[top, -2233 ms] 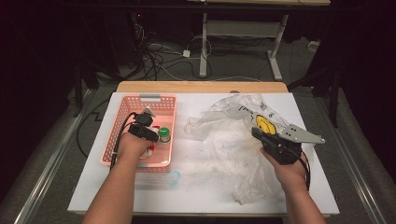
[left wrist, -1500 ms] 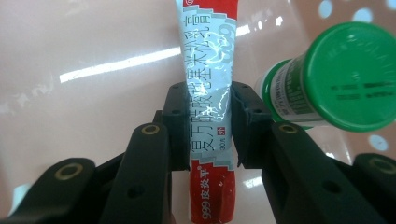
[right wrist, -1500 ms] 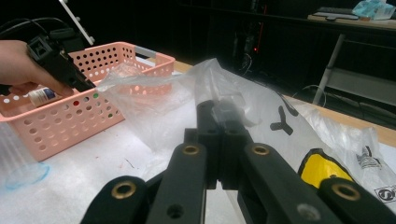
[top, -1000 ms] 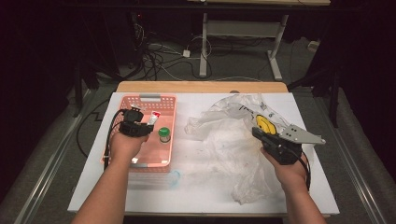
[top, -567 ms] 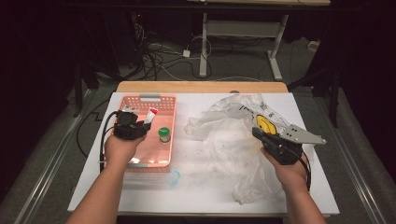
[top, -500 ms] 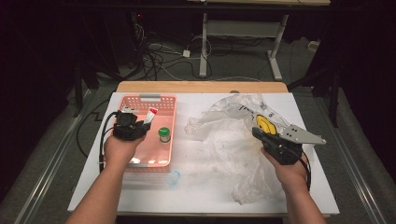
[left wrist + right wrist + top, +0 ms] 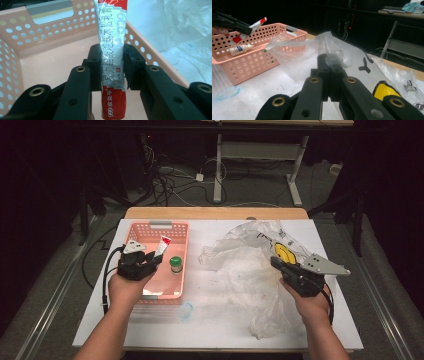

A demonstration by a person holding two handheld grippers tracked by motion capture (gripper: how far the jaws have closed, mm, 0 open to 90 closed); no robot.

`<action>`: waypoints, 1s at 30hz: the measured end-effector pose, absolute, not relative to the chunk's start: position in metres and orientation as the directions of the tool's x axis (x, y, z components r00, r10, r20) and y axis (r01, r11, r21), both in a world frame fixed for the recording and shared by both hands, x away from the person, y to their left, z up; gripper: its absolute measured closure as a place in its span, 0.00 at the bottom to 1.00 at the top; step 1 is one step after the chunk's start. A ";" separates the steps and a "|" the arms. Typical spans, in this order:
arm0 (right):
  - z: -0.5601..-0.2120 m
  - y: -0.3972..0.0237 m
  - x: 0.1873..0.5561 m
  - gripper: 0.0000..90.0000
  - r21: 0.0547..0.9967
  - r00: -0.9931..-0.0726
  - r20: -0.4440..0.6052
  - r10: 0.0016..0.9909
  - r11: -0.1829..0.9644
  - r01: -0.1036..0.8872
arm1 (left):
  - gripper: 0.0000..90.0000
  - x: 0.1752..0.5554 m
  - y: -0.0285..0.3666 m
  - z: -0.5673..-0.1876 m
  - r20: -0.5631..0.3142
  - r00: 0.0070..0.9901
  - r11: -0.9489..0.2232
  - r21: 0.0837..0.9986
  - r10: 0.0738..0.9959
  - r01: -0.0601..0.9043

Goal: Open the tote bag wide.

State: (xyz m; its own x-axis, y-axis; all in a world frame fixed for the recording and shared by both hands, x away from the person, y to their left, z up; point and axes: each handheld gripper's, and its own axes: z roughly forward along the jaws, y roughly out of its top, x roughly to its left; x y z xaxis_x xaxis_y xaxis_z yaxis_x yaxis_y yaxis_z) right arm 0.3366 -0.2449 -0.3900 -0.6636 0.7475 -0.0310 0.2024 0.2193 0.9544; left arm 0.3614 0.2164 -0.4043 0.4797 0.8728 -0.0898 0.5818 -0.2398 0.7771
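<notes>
On the left, my left claw [image 7: 150, 262] hangs over the pink basket [image 7: 150, 292], its jaws narrowed onto a red and silver ointment tube [image 7: 113, 62]. In the left claw view the pads press the tube's flat sides near its middle, with the red end toward the camera and the crimped end rising past the basket's far wall. My worry here is slip: the tube is slick and soft, and a pinch at mid-body could let it pivot or slide out, dropping back into the basket or onto the counter [image 7: 215, 320].

Inside the basket a green-capped jar [image 7: 175, 264] stands near the right wall. The right claw view also shows a small white dropper bottle [image 7: 240, 49] lying in it.

Near the basket, a clear round lid or disc [image 7: 186, 310] lies on the counter; I cannot tell exactly what it is.

To the right, my right claw [image 7: 278, 263] is clamped tight on a fold of the thin plastic bag [image 7: 250, 275] with the yellow smiley print. The film is limp, so the mouth could sag closed or tear at the pinch when the tube arrives. I cannot tell what the bag holds.
</notes>
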 end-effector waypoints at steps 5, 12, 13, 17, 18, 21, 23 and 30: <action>-0.390 -0.244 0.336 1.00 0.954 -0.663 -0.028 0.748 0.219 0.207 | 0.76 0.351 0.214 -0.404 -0.098 0.494 -0.231 0.794 0.864 0.562; -0.391 -0.243 0.336 1.00 0.952 -0.666 -0.035 0.745 0.227 0.204 | 0.76 0.335 0.211 -0.406 -0.097 0.511 -0.227 0.814 0.854 0.535; -0.391 -0.242 0.336 1.00 0.953 -0.667 -0.033 0.744 0.225 0.205 | 0.76 0.334 0.210 -0.406 -0.100 0.514 -0.224 0.818 0.852 0.530; -0.391 -0.241 0.336 1.00 0.952 -0.669 -0.031 0.743 0.225 0.206 | 0.76 0.332 0.206 -0.406 -0.080 0.531 -0.242 0.826 0.844 0.509; -0.391 -0.241 0.336 1.00 0.952 -0.669 -0.032 0.743 0.227 0.207 | 0.76 0.332 0.206 -0.406 -0.080 0.536 -0.245 0.825 0.840 0.508; -0.391 -0.240 0.336 1.00 0.952 -0.670 -0.037 0.741 0.231 0.203 | 0.76 0.332 0.207 -0.407 -0.095 0.539 -0.231 0.831 0.837 0.506; -0.391 -0.240 0.335 1.00 0.951 -0.669 -0.037 0.742 0.232 0.205 | 0.76 0.332 0.207 -0.409 -0.106 0.541 -0.223 0.833 0.834 0.507; -0.390 -0.241 0.335 1.00 0.952 -0.671 -0.038 0.741 0.231 0.201 | 0.76 0.327 0.206 -0.410 -0.118 0.546 -0.207 0.842 0.829 0.497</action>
State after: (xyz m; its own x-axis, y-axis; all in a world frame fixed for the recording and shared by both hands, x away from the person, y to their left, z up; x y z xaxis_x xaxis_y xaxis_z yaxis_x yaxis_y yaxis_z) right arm 0.3346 -0.2407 -0.3903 -0.6706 0.7408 -0.0382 0.2009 0.2309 0.9520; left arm 0.3273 0.2063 -0.4096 0.5460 0.8294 -0.1180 0.4972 -0.2074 0.8425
